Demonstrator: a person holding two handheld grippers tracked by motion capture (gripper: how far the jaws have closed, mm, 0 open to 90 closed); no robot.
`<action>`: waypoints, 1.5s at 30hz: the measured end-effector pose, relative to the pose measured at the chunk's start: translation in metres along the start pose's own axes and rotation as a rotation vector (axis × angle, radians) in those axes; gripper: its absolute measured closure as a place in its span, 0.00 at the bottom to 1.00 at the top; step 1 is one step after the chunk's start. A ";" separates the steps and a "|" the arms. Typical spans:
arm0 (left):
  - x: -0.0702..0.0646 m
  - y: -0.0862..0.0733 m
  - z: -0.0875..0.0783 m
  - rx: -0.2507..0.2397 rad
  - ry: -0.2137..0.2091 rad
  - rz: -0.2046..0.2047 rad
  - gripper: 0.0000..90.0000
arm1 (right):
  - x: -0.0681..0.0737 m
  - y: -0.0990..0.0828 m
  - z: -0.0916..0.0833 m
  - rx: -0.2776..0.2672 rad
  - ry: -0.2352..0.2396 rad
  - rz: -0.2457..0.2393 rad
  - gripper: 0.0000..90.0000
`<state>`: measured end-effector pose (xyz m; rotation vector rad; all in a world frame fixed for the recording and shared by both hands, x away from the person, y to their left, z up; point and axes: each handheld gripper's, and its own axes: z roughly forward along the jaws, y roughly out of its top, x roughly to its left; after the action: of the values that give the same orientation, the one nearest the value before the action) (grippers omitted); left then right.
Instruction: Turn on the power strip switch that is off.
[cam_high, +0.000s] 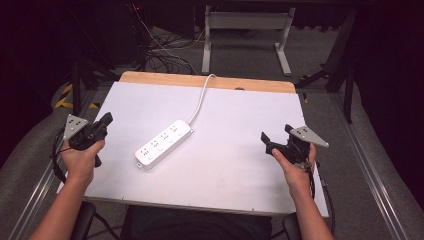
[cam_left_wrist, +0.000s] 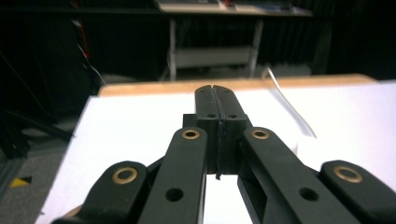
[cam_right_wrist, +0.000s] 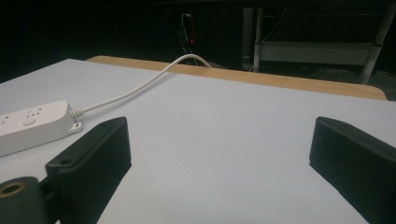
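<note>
A white power strip (cam_high: 163, 143) lies diagonally on the white table top (cam_high: 225, 165), its cord (cam_high: 200, 102) running off over the far edge. My left gripper (cam_high: 106, 119) is held at the table's left edge, to the left of the strip; in the left gripper view (cam_left_wrist: 216, 95) its two black jaws are pressed together with nothing between them. My right gripper (cam_high: 276, 136) is held near the right edge, well apart from the strip. In the right gripper view (cam_right_wrist: 219, 140) its jaws stand wide apart and empty, with the power strip (cam_right_wrist: 32, 123) and cord (cam_right_wrist: 135, 88) to the left.
A strip of bare wood (cam_high: 207, 81) runs along the table's far edge. Beyond it stand a white metal frame (cam_high: 245, 22) and loose cables (cam_high: 160, 50) on the floor. Dark surroundings close in on both sides.
</note>
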<state>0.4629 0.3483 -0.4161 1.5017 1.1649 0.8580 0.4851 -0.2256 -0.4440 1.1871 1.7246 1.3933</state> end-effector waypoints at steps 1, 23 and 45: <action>-0.001 0.001 0.002 0.023 -0.019 0.010 1.00 | 0.000 0.000 0.000 0.001 0.001 0.000 0.07; -0.045 0.009 0.033 0.205 -0.227 0.150 1.00 | -0.002 -0.002 -0.004 -0.001 -0.004 0.012 0.07; -0.083 -0.013 0.068 0.481 -0.370 0.295 1.00 | -0.002 -0.001 -0.004 -0.001 -0.005 0.009 0.07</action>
<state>0.4991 0.2503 -0.4416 2.1606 0.9196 0.4674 0.4819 -0.2291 -0.4444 1.1982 1.7169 1.3958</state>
